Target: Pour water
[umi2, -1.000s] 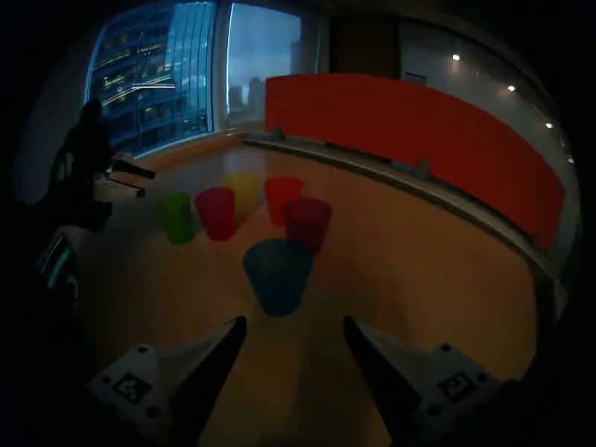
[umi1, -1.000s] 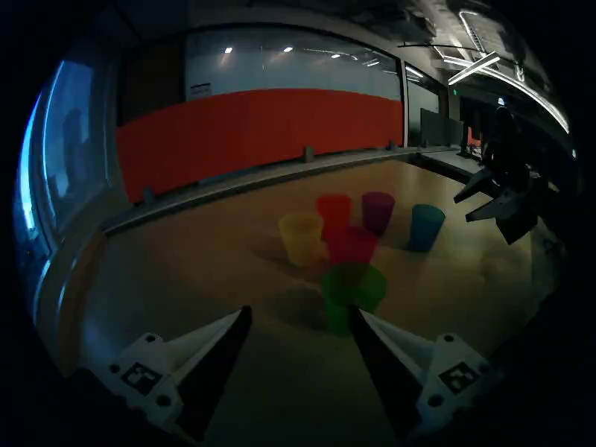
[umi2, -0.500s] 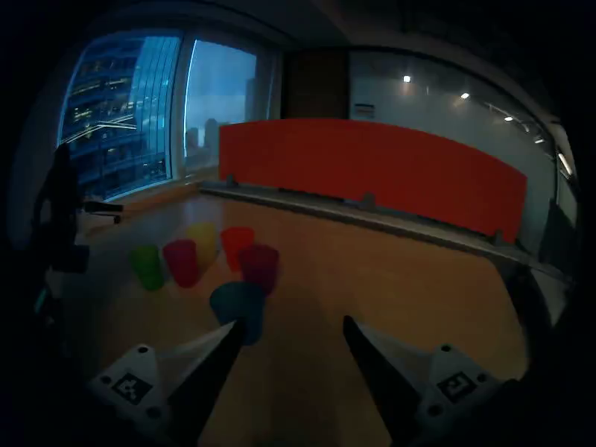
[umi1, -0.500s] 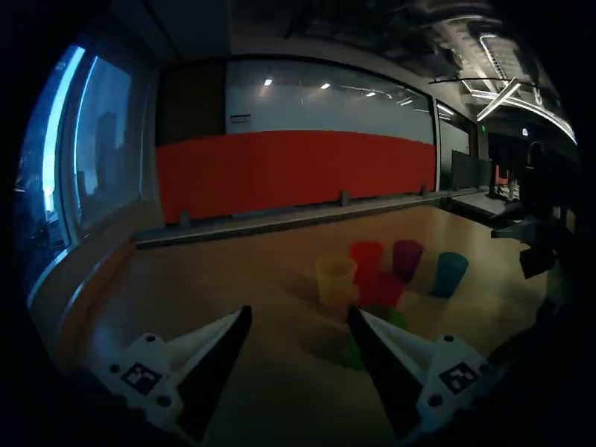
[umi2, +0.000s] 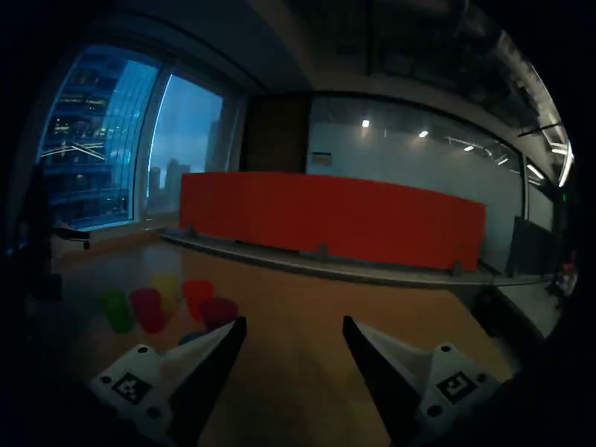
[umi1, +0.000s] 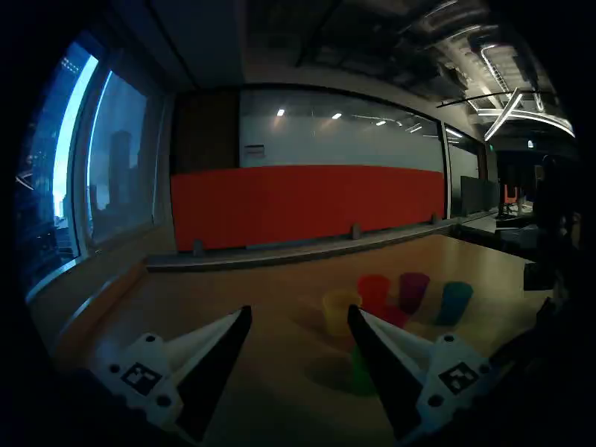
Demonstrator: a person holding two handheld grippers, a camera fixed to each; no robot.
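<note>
Wood-toned tabletop [umi1: 246,298] fills the lower part of the left gripper view, with a red partition panel [umi1: 305,201] along its far edge and a tall window [umi1: 112,186] past its left edge. The left gripper [umi1: 298,328] hangs over the near part of the table, its jaws wide apart with nothing between them. Six plastic cups stand clustered right of centre, well short of the far edge: a yellow cup [umi1: 340,311], an orange cup [umi1: 372,289], a purple cup [umi1: 413,290] and a teal cup [umi1: 454,302] in a loose row. A red cup [umi1: 392,313] and a green cup [umi1: 360,372] stand nearer, both partly hidden by the gripper's right finger. Whether any cup holds water cannot be told in the dim light.

In the right gripper view, the right gripper [umi2: 294,331] also has its jaws wide and empty. The same cluster sits toward the table's left side: green cup [umi2: 117,309], red cup [umi2: 149,309], yellow cup [umi2: 165,287], orange cup [umi2: 197,294] and purple cup [umi2: 218,311]. A sliver of the teal cup [umi2: 190,337] peeks over the left finger.
</note>
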